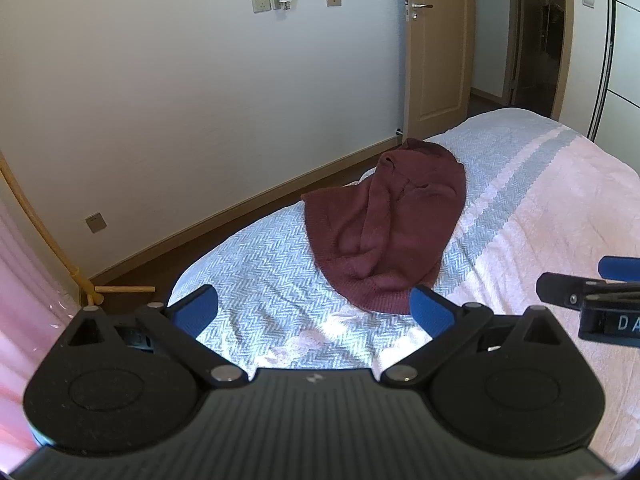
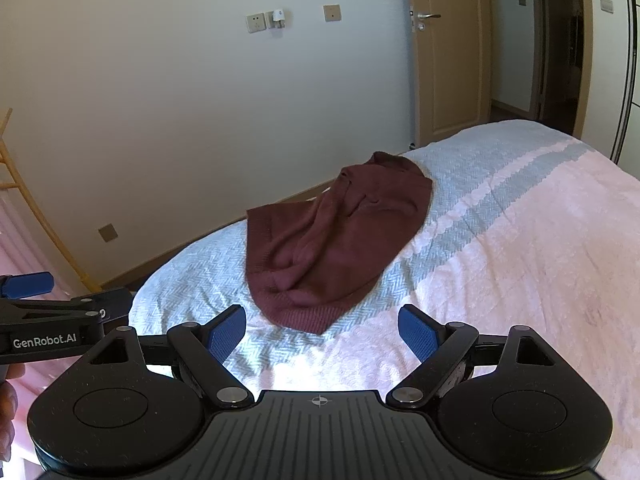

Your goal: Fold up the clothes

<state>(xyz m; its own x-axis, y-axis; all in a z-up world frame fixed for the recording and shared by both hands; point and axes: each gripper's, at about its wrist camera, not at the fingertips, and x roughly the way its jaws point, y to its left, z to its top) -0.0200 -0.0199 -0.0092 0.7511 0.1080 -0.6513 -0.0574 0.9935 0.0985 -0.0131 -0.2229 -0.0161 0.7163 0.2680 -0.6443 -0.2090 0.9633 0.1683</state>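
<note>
A maroon knitted sweater (image 1: 384, 224) lies crumpled on the bed, partly folded over itself, its ribbed hem nearest me. It also shows in the right wrist view (image 2: 332, 240). My left gripper (image 1: 314, 312) is open and empty, hovering just short of the hem. My right gripper (image 2: 322, 334) is open and empty, also just short of the hem. Each gripper shows at the edge of the other's view: the right gripper (image 1: 592, 296) and the left gripper (image 2: 48, 312).
The bed (image 1: 540, 208) has a pink and light blue patterned cover. A white wall with sockets (image 1: 262, 2) runs along its far side, with a strip of floor between. A wooden door (image 1: 436, 40) stands open at the back right. A wooden rack (image 1: 86, 284) stands at left.
</note>
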